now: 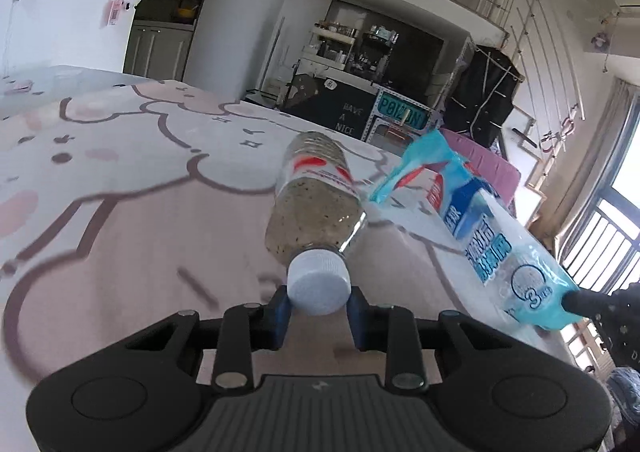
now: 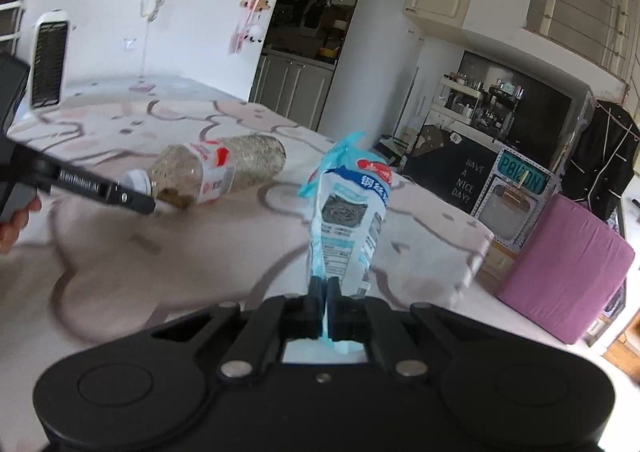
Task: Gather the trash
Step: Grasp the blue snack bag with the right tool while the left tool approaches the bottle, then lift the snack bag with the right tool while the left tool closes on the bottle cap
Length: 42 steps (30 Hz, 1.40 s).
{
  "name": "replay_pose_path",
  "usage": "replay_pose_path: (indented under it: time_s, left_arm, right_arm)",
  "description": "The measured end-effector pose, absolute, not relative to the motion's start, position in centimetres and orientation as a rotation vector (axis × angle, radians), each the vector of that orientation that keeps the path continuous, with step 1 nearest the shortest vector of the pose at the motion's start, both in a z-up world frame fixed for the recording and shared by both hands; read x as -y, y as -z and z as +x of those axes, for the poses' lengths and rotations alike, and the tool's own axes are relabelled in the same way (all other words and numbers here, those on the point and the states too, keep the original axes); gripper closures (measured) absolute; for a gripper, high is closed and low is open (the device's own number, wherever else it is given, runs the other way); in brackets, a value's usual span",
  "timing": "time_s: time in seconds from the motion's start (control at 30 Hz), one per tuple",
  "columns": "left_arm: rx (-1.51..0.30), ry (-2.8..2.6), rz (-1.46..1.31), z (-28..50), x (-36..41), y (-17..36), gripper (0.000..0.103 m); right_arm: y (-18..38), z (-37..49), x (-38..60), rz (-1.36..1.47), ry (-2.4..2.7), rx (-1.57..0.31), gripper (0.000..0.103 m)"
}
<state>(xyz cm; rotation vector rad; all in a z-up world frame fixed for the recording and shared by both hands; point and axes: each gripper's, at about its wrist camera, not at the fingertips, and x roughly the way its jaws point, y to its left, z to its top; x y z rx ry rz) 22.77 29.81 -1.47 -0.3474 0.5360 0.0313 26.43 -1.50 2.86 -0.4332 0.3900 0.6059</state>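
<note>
Trash here is two items, both lifted above a bed. First, a clear plastic bottle (image 1: 316, 195) w/ a white screw cap (image 1: 319, 284), a red-and-white label and speckled brownish residue inside. Second, a flat light-blue and white plastic packaging bag (image 2: 346, 219) printed w/ blue text.

Left gripper (image 1: 319, 310), black w/ blue fingers: jaws clamped on the bottle's white cap, one blue finger (image 1: 280, 312) pressing each side of it. Bottle sticks out away from the camera, body tilted up and hanging over the bed. In the right wrist view the same bottle (image 2: 220, 175) lies about level in the air at left, the left gripper's black finger (image 2: 132, 201) at its cap, and part of a person's hand (image 2: 16, 223) shows at the left edge.

Right gripper (image 2: 325, 292), black: jaws squeezed tight together, pinching the lower edge of the blue bag, which stands up from the fingertips, slightly crumpled at the top. In the left wrist view that bag (image 1: 472, 223) stretches diagonally at right, just beside the bottle, not clearly touching it; a black fingertip (image 1: 580, 302) grips its near corner.

Under both: a bed sheet (image 1: 120, 171), pale pink w/ brown-outlined cartoon shapes. Beyond the bed's far corner, a purple cube-shaped fabric stool (image 2: 568, 268) on the floor. Further back, a black sign board (image 2: 464, 179) w/ white lettering, shelves of small items, grey cabinet doors (image 2: 292, 87). Edges blurred.
</note>
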Motion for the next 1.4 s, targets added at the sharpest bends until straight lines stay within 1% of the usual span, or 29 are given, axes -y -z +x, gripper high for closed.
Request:
replay_pose_path:
  time_s: [0.3, 0.47, 0.5, 0.53, 0.6, 0.63, 0.67, 0.7, 0.73, 0.8, 0.83, 0.87, 0.9, 0.93, 1.0, 1.1, 1.3, 1.4]
  left_arm:
    - [-0.56, -0.002, -0.367, 14.2, -26.9, 1.4, 0.072]
    - [-0.592, -0.025, -0.374, 11.2, -25.9, 1.6, 0.073]
    - [-0.587, -0.043, -0.362, 10.8, -25.7, 1.5, 0.071]
    - [-0.583, -0.058, -0.348, 10.5, -25.5, 1.4, 0.065]
    - [-0.571, -0.092, -0.332, 10.2, -25.3, 1.1, 0.039]
    - [-0.561, -0.107, -0.323, 10.2, -25.2, 0.8, 0.035]
    - [-0.551, -0.123, -0.31, 10.2, -25.0, 0.5, 0.031]
    - [-0.54, -0.137, -0.296, 10.2, -24.8, 0.2, 0.028]
    - [-0.529, -0.146, -0.286, 10.3, -24.8, 0.0, 0.026]
    - [-0.508, -0.162, -0.273, 10.7, -24.5, -0.5, 0.021]
    - [-0.498, -0.168, -0.266, 10.8, -24.3, -0.6, 0.02]
    - [-0.491, -0.172, -0.26, 11.1, -24.1, -0.7, 0.018]
    - [-0.483, -0.177, -0.254, 11.5, -23.8, -0.8, 0.016]
    - [-0.479, -0.181, -0.249, 11.7, -23.5, -0.8, 0.015]
    - [-0.482, -0.194, -0.238, 12.4, -23.2, -0.6, 0.014]
    - [-0.499, -0.207, -0.247, 13.1, -23.3, -0.3, 0.014]
    - [-0.496, -0.227, -0.279, 13.7, -23.8, -0.3, 0.014]
    - [-0.5, -0.238, -0.287, 14.1, -23.8, -0.2, 0.014]
  right_arm:
    - [-3.6, 18.7, 4.7, -0.612, -0.591, -0.33, 0.101]
    - [-3.5, 16.6, 4.2, -0.565, -0.68, -0.35, 0.101]
    - [-3.2, 16.3, 4.1, -0.55, -0.695, -0.353, 0.1]
    - [-3.0, 16.3, 3.8, -0.526, -0.706, -0.358, 0.1]
    - [-2.7, 16.7, 3.5, -0.447, -0.728, -0.376, 0.098]
    - [-2.4, 16.7, 3.5, -0.397, -0.739, -0.385, 0.096]
    - [-2.3, 17.0, 3.6, -0.338, -0.755, -0.398, 0.091]
    - [-2.1, 17.2, 3.9, -0.268, -0.776, -0.407, 0.083]
    - [-1.9, 17.5, 4.2, -0.214, -0.79, -0.415, 0.08]
    - [-1.5, 17.7, 4.8, -0.117, -0.796, -0.419, 0.066]
    - [-1.4, 17.8, 5.0, -0.079, -0.795, -0.414, 0.061]
    - [-1.2, 18.0, 5.2, -0.042, -0.795, -0.415, 0.052]
    - [-1.2, 18.2, 5.5, -0.005, -0.801, -0.416, 0.047]
    - [-1.1, 18.4, 5.8, 0.023, -0.812, -0.412, 0.045]
    - [-1.2, 18.9, 6.2, 0.058, -0.828, -0.403, 0.029]
    - [-0.9, 20.2, 6.3, 0.073, -0.792, -0.387, 0.023]
    - [1.9, 23.6, 5.9, 0.171, -0.784, -0.529, 0.022]
    - [3.0, 23.9, 5.6, 0.203, -0.773, -0.55, 0.022]
